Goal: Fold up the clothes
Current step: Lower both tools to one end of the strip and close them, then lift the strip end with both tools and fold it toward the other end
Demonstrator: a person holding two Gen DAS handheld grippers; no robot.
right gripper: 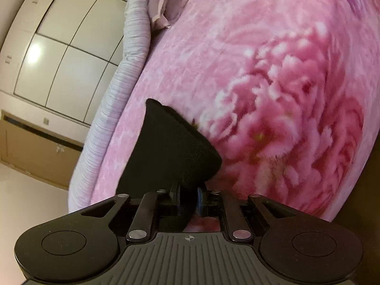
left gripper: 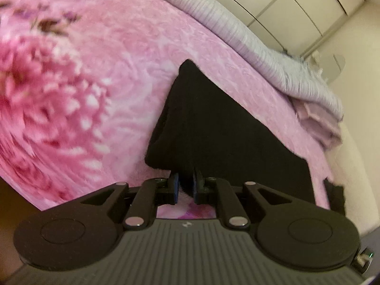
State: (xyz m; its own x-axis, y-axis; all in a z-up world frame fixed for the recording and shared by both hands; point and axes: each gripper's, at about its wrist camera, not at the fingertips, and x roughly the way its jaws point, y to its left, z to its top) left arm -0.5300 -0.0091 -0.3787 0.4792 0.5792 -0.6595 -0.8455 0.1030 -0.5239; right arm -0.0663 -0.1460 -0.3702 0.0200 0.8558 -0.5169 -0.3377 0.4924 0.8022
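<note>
— How is that black garment (left gripper: 213, 128) going to handle?

— Softly, I'm guessing: it's looking light, limp and matte, like fleece or knit, sagging over the bed's plush pink floral blanket (left gripper: 95, 71). The left tongs (left gripper: 185, 187) are clamping one edge, the right tongs (right gripper: 188, 200) are pinching another bunched corner.

— Good holds?

— Probably; edges and corners are giving control. A ribbed lilac cover (left gripper: 273, 54) is lying beyond.

We see a black garment (left gripper: 213, 123) on a pink blanket (left gripper: 106, 59) with darker pink flower print; lilac ribbed bedding (left gripper: 273, 54), cream cabinets (right gripper: 59, 47).
</note>
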